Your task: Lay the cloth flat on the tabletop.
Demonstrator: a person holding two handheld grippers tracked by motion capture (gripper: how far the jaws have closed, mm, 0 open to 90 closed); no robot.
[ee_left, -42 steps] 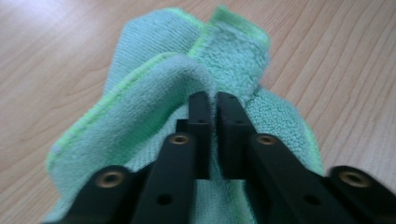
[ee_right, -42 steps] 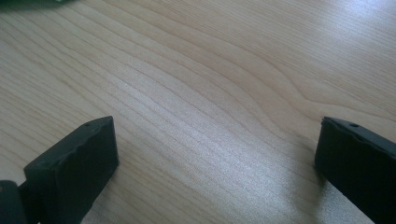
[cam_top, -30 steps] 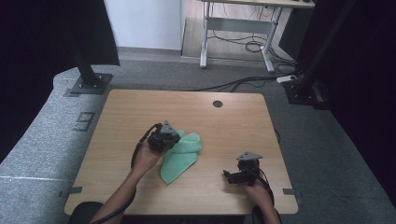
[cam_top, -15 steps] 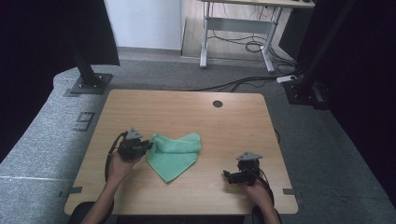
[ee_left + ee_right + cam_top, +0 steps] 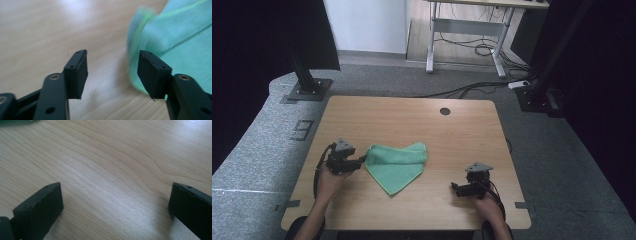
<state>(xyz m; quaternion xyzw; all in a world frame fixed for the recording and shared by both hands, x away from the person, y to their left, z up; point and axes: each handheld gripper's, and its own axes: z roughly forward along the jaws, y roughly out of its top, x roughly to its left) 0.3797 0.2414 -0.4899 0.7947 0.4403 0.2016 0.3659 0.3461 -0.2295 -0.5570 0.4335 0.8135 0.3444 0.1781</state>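
The left tongs (image 5: 360, 162) have just been opening and are now standing released at the cloth's (image 5: 398, 163) nine o'clock corner with nothing between the jaws, while the right tongs (image 5: 456, 188) are resting open on bare table (image 5: 412, 115), well apart at the cloth's four o'clock. To do this well, I judge the left should be backing straight off without snagging the edge. Motion is blurring that edge in the left gripper view, so contact with the right-hand jaw is hard to judge.
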